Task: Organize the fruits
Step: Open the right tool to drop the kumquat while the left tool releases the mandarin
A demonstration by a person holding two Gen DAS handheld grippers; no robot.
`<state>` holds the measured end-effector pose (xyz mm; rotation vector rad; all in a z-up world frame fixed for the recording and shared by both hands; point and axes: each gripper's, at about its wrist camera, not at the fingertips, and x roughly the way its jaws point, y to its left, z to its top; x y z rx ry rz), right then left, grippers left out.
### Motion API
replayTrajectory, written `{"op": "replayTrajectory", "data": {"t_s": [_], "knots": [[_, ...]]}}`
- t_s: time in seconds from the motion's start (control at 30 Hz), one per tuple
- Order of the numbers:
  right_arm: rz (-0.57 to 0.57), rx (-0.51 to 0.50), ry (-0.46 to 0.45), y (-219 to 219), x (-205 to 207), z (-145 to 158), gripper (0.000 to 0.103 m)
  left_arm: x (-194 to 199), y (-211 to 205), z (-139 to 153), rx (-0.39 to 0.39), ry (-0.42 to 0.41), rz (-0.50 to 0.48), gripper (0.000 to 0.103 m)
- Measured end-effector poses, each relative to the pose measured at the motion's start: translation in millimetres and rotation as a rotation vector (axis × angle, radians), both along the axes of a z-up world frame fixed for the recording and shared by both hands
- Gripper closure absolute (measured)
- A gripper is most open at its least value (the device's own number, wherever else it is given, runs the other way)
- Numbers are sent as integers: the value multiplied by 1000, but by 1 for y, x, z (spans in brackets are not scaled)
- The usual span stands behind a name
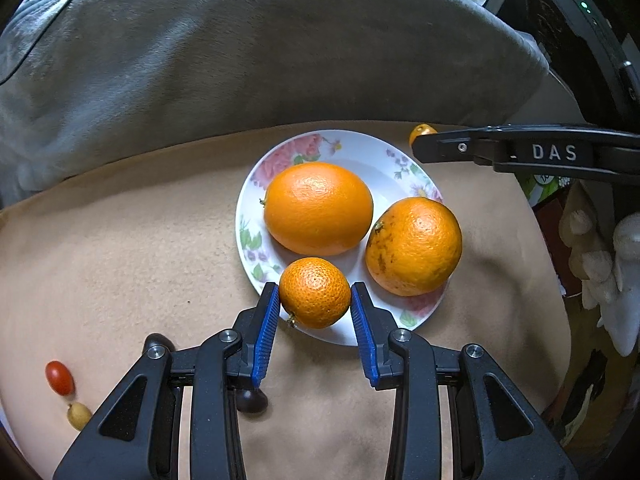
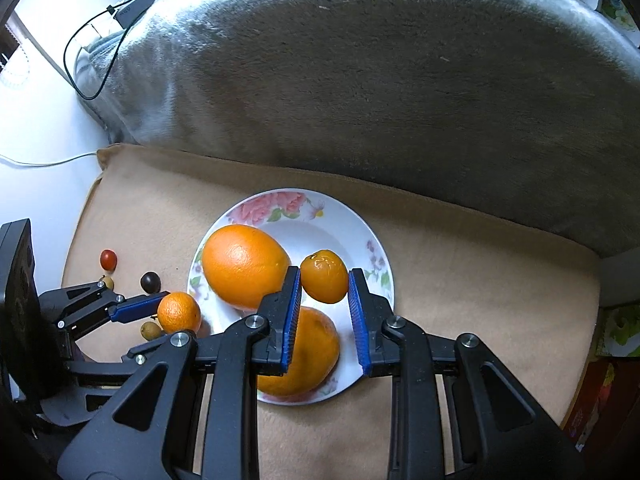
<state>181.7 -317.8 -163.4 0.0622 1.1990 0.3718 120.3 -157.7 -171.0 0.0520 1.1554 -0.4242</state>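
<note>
A flowered white plate (image 1: pixel 360 148) (image 2: pixel 352 220) lies on a tan cushion and carries two big oranges (image 1: pixel 318 208) (image 1: pixel 414 246). My left gripper (image 1: pixel 315 286) is shut on a small mandarin (image 1: pixel 315 300), held by the plate's near rim. From the right wrist view that mandarin (image 2: pixel 179 313) sits in the left gripper (image 2: pixel 170 308), just left of the plate. My right gripper (image 2: pixel 325 272) is shut on a smaller smooth orange fruit (image 2: pixel 324 280), above the plate between the big oranges (image 2: pixel 245 266) (image 2: pixel 304 356). The left wrist view shows the right gripper (image 1: pixel 424 148) side-on past the plate's far right rim.
Loose on the cushion (image 2: pixel 460 280) left of the plate: a red cherry tomato (image 1: pixel 60 378) (image 2: pixel 108 260), a dark round fruit (image 1: pixel 252 400) (image 2: pixel 150 282) and small yellow-green fruits (image 1: pixel 79 416) (image 2: pixel 151 331). A grey blanket (image 2: pixel 380 80) rises behind. Cushion edges drop off left and right.
</note>
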Motion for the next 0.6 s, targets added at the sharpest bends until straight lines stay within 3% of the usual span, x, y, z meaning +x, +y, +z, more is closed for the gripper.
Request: {"op": "replayTrajectory", "data": {"t_s": [0.37,0.43,0.5,0.6], "knots": [[3,2,17,4,6,-7,77,2,-4,-2,-9,12,-7,68],[4,-2,14,5,6,-7,68,2,-4,-1,-11,13,-8,68],[2,-4,1,6,6,-5,41,2,-4,-1,-15,14,-10,68],[-4,3,-12,6,6,-1,37,3,-3,-1,-13,17,-11,67]]}}
